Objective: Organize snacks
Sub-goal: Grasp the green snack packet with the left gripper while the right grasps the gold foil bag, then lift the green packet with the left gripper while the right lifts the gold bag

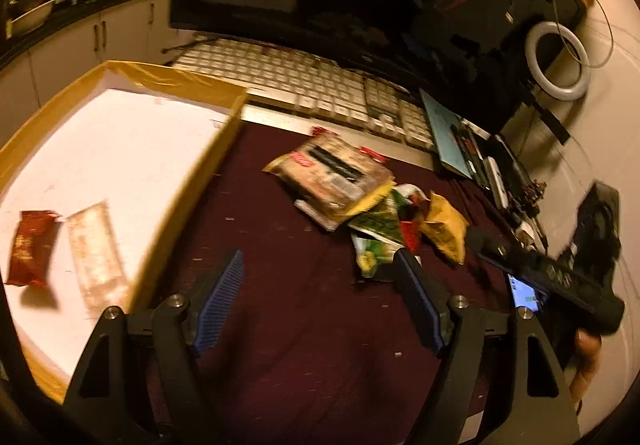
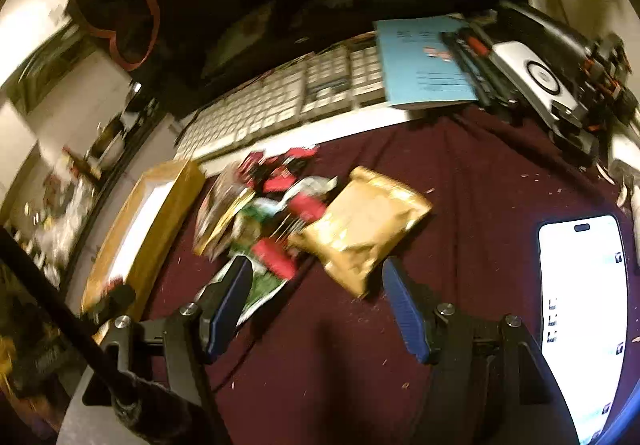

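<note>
The left gripper (image 1: 320,297) and the right gripper (image 2: 316,297) are both hanging wide and empty, probably for taking a packet. The snack pile (image 1: 360,201) is lying mid-frame on the maroon cloth (image 1: 288,345); two packets (image 1: 64,245) are already lying in the box (image 1: 192,185) at left.

1. The left gripper (image 1: 320,299) points forward and down, its two blue-padded fingers (image 1: 222,299) spread wide with nothing between them.
2. The right gripper (image 2: 316,303) is angled downward in the same way, its blue pads (image 2: 404,309) far apart and gripping nothing.
3. In the left wrist view, the right gripper's black body shows at the right edge, with the person's hand (image 1: 586,359) wrapped around its handle.
4. Both views are smeared by motion blur.
</note>
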A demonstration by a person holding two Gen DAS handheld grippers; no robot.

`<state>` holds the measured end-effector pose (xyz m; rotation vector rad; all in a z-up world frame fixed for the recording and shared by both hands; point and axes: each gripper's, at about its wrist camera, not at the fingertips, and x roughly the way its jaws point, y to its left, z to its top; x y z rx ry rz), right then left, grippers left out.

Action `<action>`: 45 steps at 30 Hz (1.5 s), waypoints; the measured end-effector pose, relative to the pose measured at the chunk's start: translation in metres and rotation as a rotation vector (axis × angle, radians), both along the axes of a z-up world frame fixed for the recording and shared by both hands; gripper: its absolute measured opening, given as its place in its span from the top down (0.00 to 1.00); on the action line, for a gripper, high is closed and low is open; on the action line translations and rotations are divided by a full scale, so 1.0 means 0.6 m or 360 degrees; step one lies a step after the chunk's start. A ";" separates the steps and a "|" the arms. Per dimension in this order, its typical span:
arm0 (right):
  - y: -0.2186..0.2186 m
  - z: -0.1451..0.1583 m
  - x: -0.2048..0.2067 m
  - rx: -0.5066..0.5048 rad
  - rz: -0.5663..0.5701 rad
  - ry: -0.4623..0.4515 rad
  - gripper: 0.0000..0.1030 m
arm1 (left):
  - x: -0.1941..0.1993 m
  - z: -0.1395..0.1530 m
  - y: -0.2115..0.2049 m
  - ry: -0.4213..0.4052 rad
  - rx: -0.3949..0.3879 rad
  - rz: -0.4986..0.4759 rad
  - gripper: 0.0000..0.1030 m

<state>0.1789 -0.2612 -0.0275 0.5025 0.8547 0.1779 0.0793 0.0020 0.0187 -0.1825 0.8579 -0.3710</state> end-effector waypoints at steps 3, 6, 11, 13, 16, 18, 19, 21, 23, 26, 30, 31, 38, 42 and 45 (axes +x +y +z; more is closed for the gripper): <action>-0.014 -0.019 0.027 0.0037 -0.0096 0.0094 0.34 | 0.013 -0.006 -0.034 0.0028 0.0001 -0.0059 0.25; -0.012 -0.030 0.046 0.0067 -0.0159 0.0117 0.34 | 0.033 -0.021 -0.070 0.0066 0.0026 -0.0095 0.25; 0.021 -0.023 0.050 -0.0189 -0.0111 0.0073 0.39 | 0.055 -0.054 -0.119 0.0101 0.0117 -0.0134 0.25; 0.024 -0.024 0.045 -0.0275 -0.0113 0.0052 0.53 | 0.060 -0.067 -0.135 0.0121 0.0145 -0.0163 0.25; 0.018 -0.028 0.041 -0.0278 -0.0104 0.0016 0.59 | 0.055 -0.072 -0.158 0.0082 0.0260 -0.0186 0.30; 0.011 -0.029 0.037 -0.0227 -0.0109 -0.0004 0.59 | 0.046 -0.073 -0.166 0.0037 0.0319 -0.0187 0.40; 0.003 -0.030 0.030 -0.0167 -0.0104 -0.0025 0.59 | 0.042 -0.072 -0.168 0.0026 0.0331 -0.0187 0.45; -0.005 -0.025 0.027 -0.0091 -0.0092 -0.0092 0.59 | 0.034 -0.071 -0.165 0.0013 0.0331 -0.0177 0.50; -0.008 -0.016 0.015 -0.0064 -0.0094 -0.0154 0.59 | 0.021 -0.065 -0.154 -0.0016 0.0290 -0.0128 0.52; -0.017 -0.010 -0.001 0.0092 -0.0054 -0.0193 0.59 | 0.001 -0.053 -0.140 -0.0055 0.0201 -0.0040 0.52; -0.008 0.012 -0.027 0.0178 0.0003 -0.0239 0.59 | -0.041 -0.021 -0.123 -0.0133 0.0104 0.0048 0.53; -0.001 0.022 -0.038 0.0162 0.0023 -0.0268 0.59 | -0.051 -0.012 -0.119 -0.0160 0.0097 0.0059 0.53; 0.040 0.045 -0.076 0.0138 0.0090 -0.0344 0.59 | -0.110 0.030 -0.075 -0.0266 0.0093 0.0145 0.53; 0.063 0.056 -0.090 0.0114 0.0143 -0.0367 0.59 | -0.127 0.037 -0.049 -0.0263 0.0030 0.0185 0.53; 0.075 0.068 -0.101 0.0088 0.0172 -0.0396 0.59 | -0.143 0.040 -0.042 -0.0277 0.0027 0.0210 0.53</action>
